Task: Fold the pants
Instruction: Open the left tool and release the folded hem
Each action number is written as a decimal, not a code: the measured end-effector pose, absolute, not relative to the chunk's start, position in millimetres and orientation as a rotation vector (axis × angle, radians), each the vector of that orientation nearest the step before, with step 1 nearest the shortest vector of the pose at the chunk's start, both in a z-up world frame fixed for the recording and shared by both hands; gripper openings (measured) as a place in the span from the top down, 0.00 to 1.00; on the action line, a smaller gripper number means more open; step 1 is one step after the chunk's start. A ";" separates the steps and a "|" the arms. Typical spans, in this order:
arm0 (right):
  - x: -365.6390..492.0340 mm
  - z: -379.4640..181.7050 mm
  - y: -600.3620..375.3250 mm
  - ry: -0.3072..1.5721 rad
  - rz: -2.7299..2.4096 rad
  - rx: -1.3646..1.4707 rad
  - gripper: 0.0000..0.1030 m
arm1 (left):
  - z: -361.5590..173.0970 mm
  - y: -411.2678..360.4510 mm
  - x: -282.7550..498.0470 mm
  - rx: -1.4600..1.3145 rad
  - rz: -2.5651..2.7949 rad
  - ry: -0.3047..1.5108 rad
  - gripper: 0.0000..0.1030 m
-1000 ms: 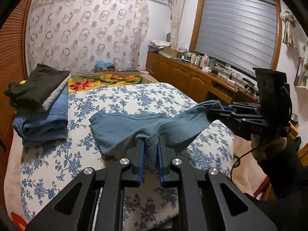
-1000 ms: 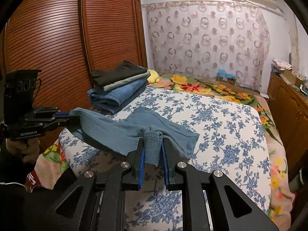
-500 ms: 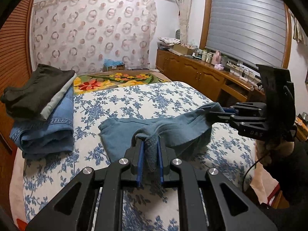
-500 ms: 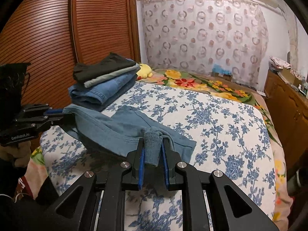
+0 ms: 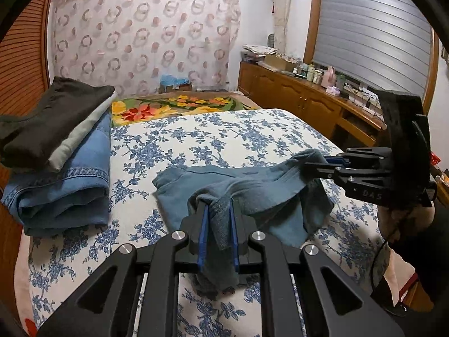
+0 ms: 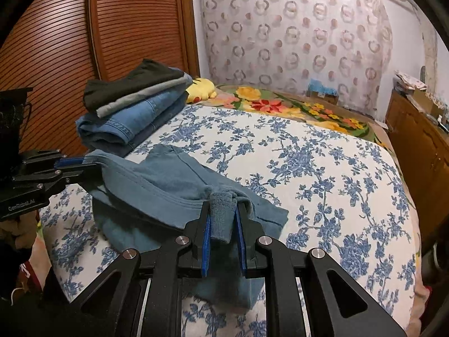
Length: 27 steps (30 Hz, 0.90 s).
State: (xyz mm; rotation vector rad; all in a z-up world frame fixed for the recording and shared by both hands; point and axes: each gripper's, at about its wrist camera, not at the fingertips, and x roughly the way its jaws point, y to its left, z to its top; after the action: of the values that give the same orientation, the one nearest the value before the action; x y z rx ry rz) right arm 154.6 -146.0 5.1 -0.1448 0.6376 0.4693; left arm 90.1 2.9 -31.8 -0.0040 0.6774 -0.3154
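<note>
The bed (image 5: 213,129) spreads ahead of my jaws, and the pants (image 5: 252,193) drape across its near part, slung between my two grippers. My left gripper (image 5: 219,224) is clamped on one bunched end, my right gripper (image 6: 223,224) on the other. To fold well I judge both ends should travel forward together, level, and land on the far edge. A pile (image 6: 132,106) of folded clothes sits beyond my left jaws, close enough to snag; a yellow toy (image 6: 200,91) lies behind it
</note>
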 end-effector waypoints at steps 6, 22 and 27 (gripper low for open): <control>161.9 -0.8 -140.5 0.653 0.459 -0.154 0.85 | -33.5 5.7 93.3 -0.013 -0.308 0.674 0.80; 171.0 -8.1 -144.5 0.657 0.441 -0.116 0.69 | -50.7 19.7 90.1 -0.029 -0.293 0.704 0.29; 162.3 -5.4 -151.5 0.656 0.467 -0.106 0.56 | -60.3 17.0 86.6 0.007 -0.302 0.734 0.29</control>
State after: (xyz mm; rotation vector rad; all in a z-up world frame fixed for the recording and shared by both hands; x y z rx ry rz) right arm 162.3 -151.5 -5.4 -0.1057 0.6555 0.4672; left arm 86.6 17.0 -60.3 0.0069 0.7342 -0.3024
